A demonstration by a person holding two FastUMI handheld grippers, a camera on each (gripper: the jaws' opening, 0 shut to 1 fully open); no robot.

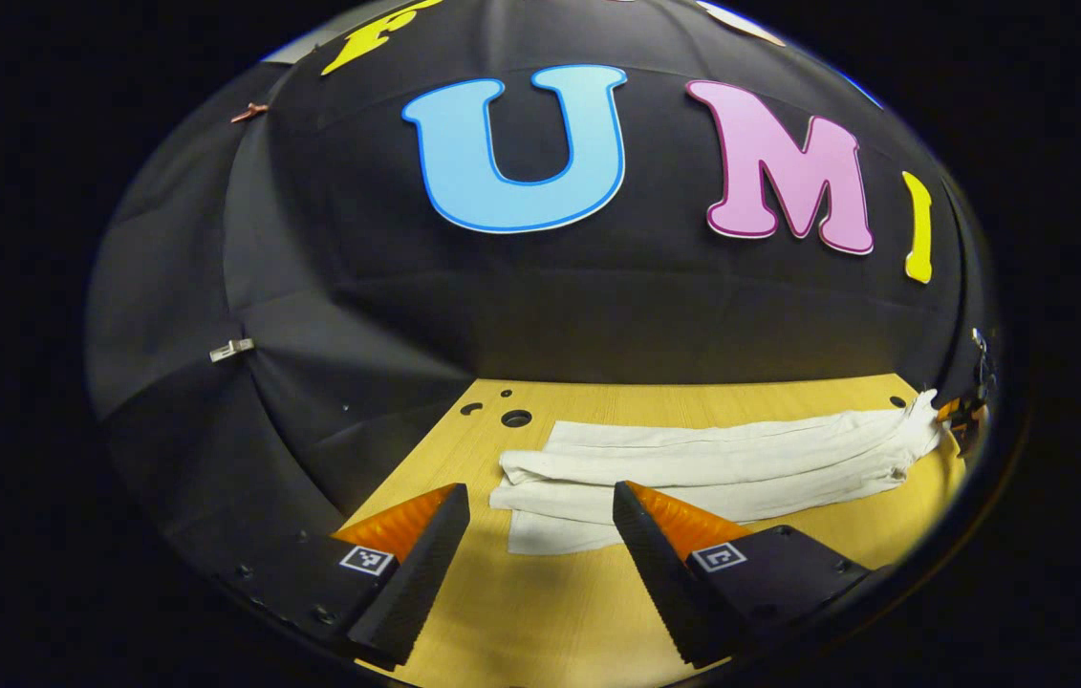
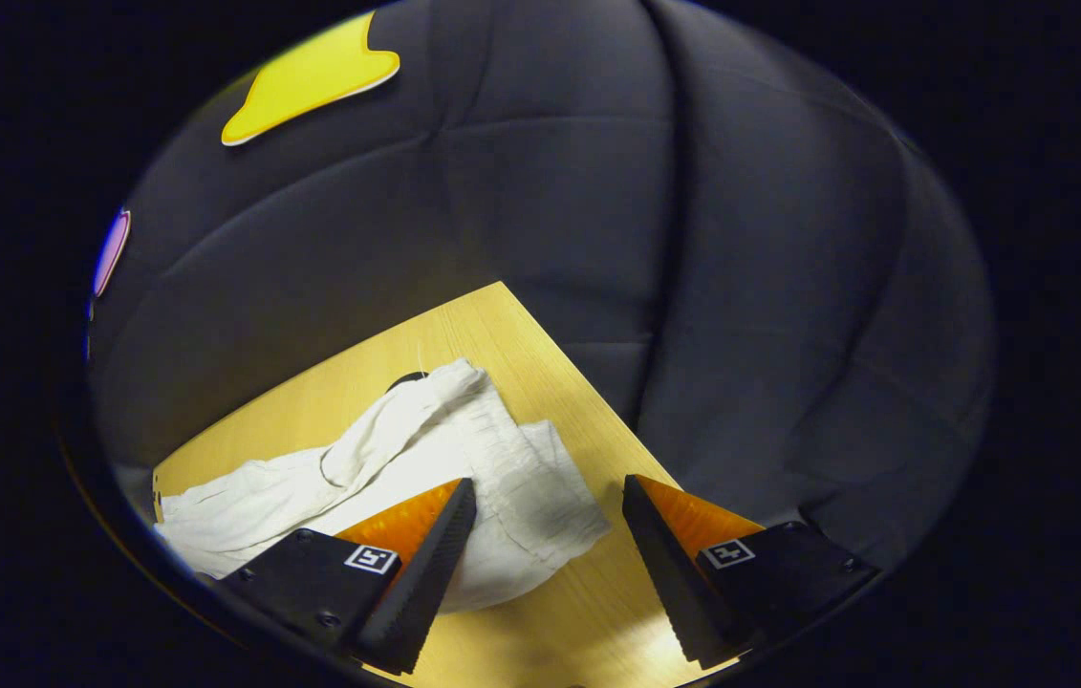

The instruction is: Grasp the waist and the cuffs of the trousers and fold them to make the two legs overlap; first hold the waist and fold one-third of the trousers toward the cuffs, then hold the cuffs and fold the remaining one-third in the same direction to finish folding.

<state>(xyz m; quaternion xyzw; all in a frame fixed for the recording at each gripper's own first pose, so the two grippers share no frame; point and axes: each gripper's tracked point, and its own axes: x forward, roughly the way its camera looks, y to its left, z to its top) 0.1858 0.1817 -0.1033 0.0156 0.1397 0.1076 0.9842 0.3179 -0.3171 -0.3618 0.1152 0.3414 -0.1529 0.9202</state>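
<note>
While the white trousers (image 1: 712, 463) lie stretched out on the wooden table (image 1: 540, 612), the left gripper (image 1: 540, 526) hangs just short of them with its jaws spread wide and nothing between them. Ahead of its fingertips sits the near end of the garment, a stack of loose folds with a flat edge closest to the gripper; from there the cloth runs away to the gripper's right, narrowing toward a bunched, gathered end at the far right of the tabletop. A few round holes (image 1: 515, 418) in the table show beyond the cloth, up and to the left of the left gripper's fingers, and the black cloth wall (image 1: 540, 315) rises behind the table's far edge.

Over to the right gripper view: the right gripper (image 2: 550, 535) is also wide apart and gripping nothing, hovering above the trousers (image 2: 464, 459). Here the crumpled, gathered end of the garment (it looks like the elasticated waist, though the creases make that hard to confirm) lies between and ahead of its fingers, partly under its left finger (image 2: 425, 564); its right finger stands over bare table (image 2: 597, 602). From that end the cloth trails off to the gripper's left in rumpled ridges. A corner of the table points away in front of this gripper, with the dark wall (image 2: 741, 334) beyond it.
</note>
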